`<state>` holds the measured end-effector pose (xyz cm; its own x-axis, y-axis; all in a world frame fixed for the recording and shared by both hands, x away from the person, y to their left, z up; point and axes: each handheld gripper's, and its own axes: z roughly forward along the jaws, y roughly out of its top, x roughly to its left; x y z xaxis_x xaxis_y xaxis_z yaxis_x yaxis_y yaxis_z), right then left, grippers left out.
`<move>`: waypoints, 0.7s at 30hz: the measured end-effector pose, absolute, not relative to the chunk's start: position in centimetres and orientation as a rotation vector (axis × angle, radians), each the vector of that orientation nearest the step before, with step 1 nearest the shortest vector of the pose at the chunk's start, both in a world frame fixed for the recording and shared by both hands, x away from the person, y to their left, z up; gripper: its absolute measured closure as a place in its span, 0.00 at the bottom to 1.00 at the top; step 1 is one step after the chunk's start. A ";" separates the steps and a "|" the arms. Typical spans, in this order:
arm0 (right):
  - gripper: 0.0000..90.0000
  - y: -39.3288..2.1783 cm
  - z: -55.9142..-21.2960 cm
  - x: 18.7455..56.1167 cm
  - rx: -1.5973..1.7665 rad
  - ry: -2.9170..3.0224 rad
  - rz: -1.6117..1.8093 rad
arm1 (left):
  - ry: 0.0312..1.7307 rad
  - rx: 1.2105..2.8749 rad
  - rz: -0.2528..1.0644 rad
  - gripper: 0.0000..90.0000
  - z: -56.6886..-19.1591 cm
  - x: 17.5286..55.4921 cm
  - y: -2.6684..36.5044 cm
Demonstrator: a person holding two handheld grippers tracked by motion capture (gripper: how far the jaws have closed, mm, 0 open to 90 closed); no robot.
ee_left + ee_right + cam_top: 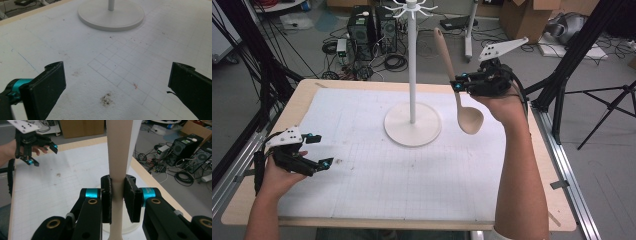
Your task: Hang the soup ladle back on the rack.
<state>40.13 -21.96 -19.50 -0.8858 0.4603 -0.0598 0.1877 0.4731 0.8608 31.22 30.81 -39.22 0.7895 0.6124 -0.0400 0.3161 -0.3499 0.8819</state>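
Note:
A pale wooden spoon [458, 95] hangs in the air right of the white hook stand [412, 65], handle up and bowl down. My right gripper [458, 83] is shut on its handle; in the right gripper view the handle [117, 157] runs up between the two black pads [131, 197]. My left gripper [320, 151] rests low over the white mat [412, 170] at the left, open with nothing between its jaws. The left gripper view has both pads [47, 87] wide apart over the mat [120, 65], with the stand's round base [111, 17] ahead.
The stand's round base [412, 125] sits at the mat's middle back. Hooks [412, 10] crown its pole. Beyond the table lie computer towers [367, 25], cables and cardboard boxes [522, 17]. A black tripod [607, 100] stands at the right. A brown stain [107, 99] marks the mat.

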 end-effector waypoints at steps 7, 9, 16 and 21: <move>0.86 -21.7 -18.1 41.3 0.579 2.427 1.375 | 0.698 1.955 0.367 0.02 -39.2 31.2 31.1; 0.86 -21.6 -17.8 41.6 0.582 2.423 1.373 | 0.703 1.949 0.364 0.02 -39.2 31.2 31.1; 0.86 -21.1 -17.1 42.3 0.597 2.428 1.361 | 0.704 1.943 0.368 0.02 -39.0 31.1 31.3; 0.86 -20.8 -16.8 42.5 0.596 2.427 1.349 | 0.711 1.943 0.371 0.02 -39.2 31.1 31.6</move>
<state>42.52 -20.76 -16.84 -0.8689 0.4915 -0.0590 0.2093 0.4728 0.8560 31.13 31.55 -39.23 0.7806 0.6234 -0.0455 0.3190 -0.3346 0.8867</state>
